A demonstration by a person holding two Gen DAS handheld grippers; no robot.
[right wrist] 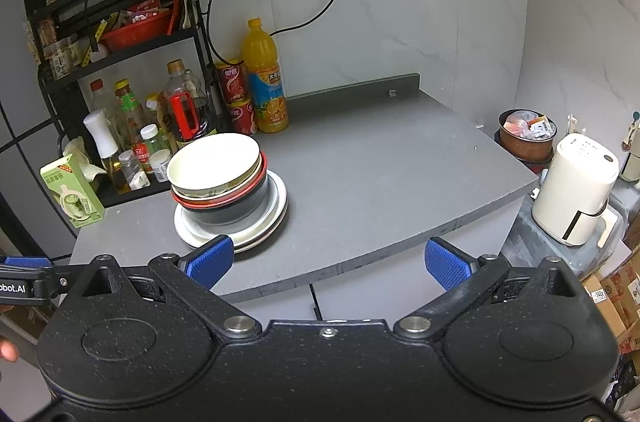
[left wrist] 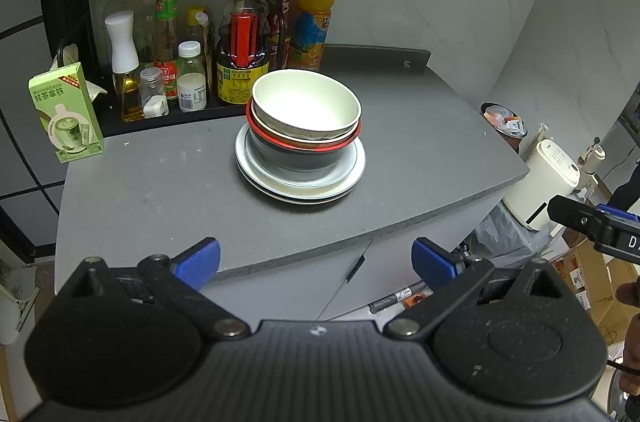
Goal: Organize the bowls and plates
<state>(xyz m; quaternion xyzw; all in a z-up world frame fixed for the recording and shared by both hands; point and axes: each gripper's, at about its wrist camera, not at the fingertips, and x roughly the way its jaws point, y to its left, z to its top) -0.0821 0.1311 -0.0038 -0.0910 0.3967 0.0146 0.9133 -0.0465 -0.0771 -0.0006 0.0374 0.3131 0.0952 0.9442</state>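
Since everything's already in one pile, the stack is the thing to watch: cream bowl on top, nested in a red-rimmed bowl, that in a dark bowl, all sitting on a couple of plates on the grey worktop. Top bowl looks tilted, not seated flat in the one below.

Rel. to the left gripper: stack is straight ahead of the jaws, well apart, roughly centred between them. Rel. to the right gripper: stack is ahead and to the left-finger side, nearest plate rim just past the left pad in view. Both sets of jaws spread wide, nothing held, both hanging off the worktop's front edge.

Beyond the stack: rack w/ sauce and oil bottles, orange drink bottle, green carton far left of the left jaws. Bin and white appliance past the worktop's right end.

Risks, my read:
- Pinching cream bowl rim while it's tilted → could drag or tip the red-rimmed one w/ it if they're wedged.
- Thin rim + glazed surface → may slip from pads.
- Pushing stack back → knocks bottles.
- Both grippers closing in on the same stack → collision.
- Can't tell plate count or whether the bowls are stuck.
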